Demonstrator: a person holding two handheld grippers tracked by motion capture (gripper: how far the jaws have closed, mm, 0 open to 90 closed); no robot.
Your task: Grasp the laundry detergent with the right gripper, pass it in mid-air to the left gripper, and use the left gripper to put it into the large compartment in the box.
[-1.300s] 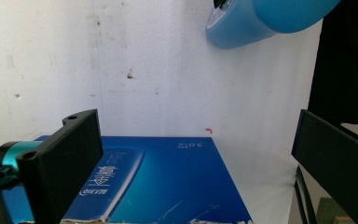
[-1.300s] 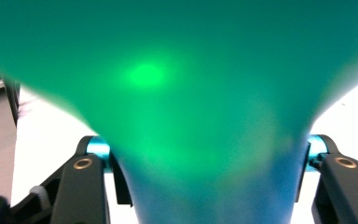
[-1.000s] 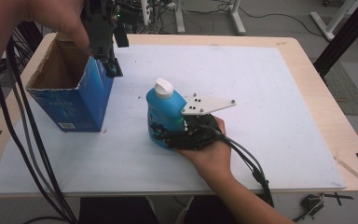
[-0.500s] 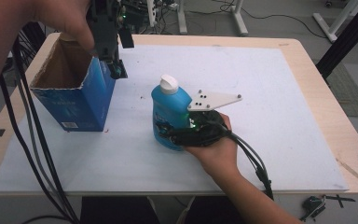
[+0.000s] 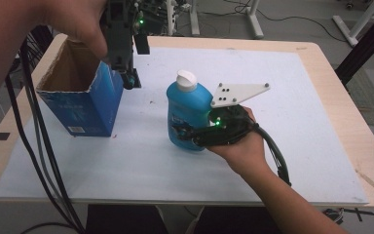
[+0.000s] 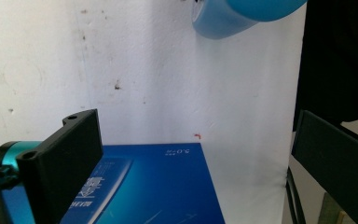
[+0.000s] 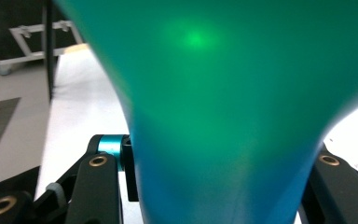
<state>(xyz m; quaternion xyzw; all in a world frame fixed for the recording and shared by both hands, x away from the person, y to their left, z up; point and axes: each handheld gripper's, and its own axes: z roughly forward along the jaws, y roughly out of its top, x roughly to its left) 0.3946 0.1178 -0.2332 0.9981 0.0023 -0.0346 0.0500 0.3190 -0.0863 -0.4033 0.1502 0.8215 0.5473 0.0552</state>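
A blue bottle [image 5: 187,105] with a white cap [image 5: 186,80] is held just off the white mat, leaning a little. My right gripper [image 5: 189,136] is shut on its lower body from the right, and in the right gripper view the bottle [image 7: 233,93] sits squeezed between both jaws. The open-topped blue cardboard box [image 5: 83,97] stands at the left of the mat. My left gripper [image 5: 129,78] hangs at the box's far right corner, pointing down. In the left gripper view its jaws stand wide apart and open above the box's outer face [image 6: 158,186], with the bottle's base [image 6: 242,18] farther off.
The white mat [image 5: 282,97] covers most of the wooden table [image 5: 331,83]. Black cables [image 5: 39,146] trail down past the table's left front. Metal stand legs [image 5: 253,19] rise beyond the far edge.
The right hand has lifted the bottle slightly and carried it a little to the right. The left gripper has stayed at the box's corner.
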